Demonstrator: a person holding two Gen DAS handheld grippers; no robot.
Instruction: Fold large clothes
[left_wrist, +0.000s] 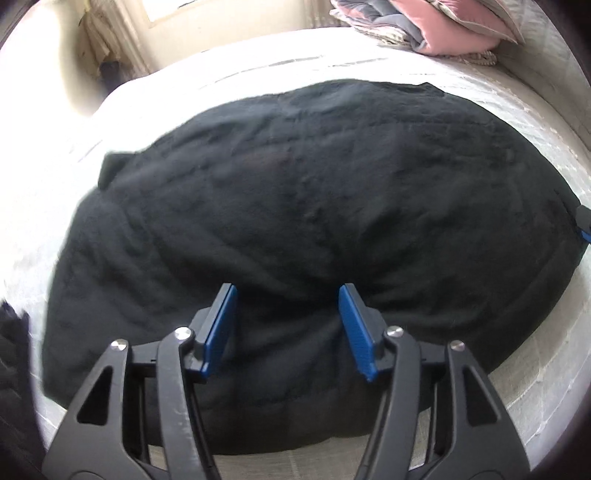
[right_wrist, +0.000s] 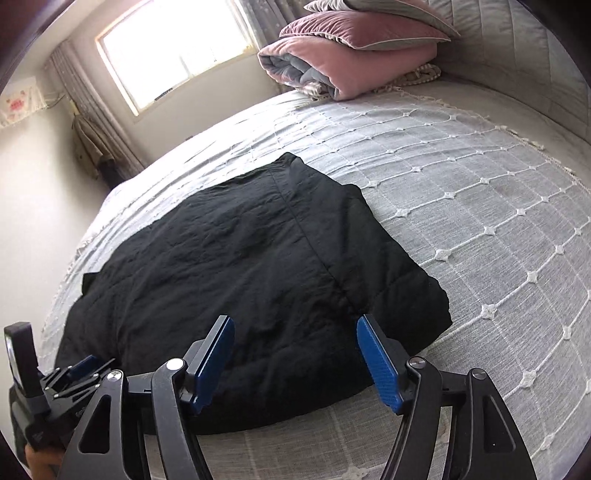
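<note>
A large black garment (left_wrist: 314, 206) lies spread and partly folded on the bed; it also shows in the right wrist view (right_wrist: 236, 266). My left gripper (left_wrist: 288, 295) is open, its blue pads over the garment's near edge, holding nothing. My right gripper (right_wrist: 295, 325) is open over the garment's near right part, also empty. The left gripper's body shows at the lower left of the right wrist view (right_wrist: 74, 373). A bit of the right gripper shows at the right edge of the left wrist view (left_wrist: 583, 225).
The bed has a pale quilted cover (right_wrist: 480, 206). Folded pink and grey bedding and pillows (right_wrist: 343, 59) are stacked at the head. A bright window (right_wrist: 177, 48) and curtains stand beyond the bed's far side.
</note>
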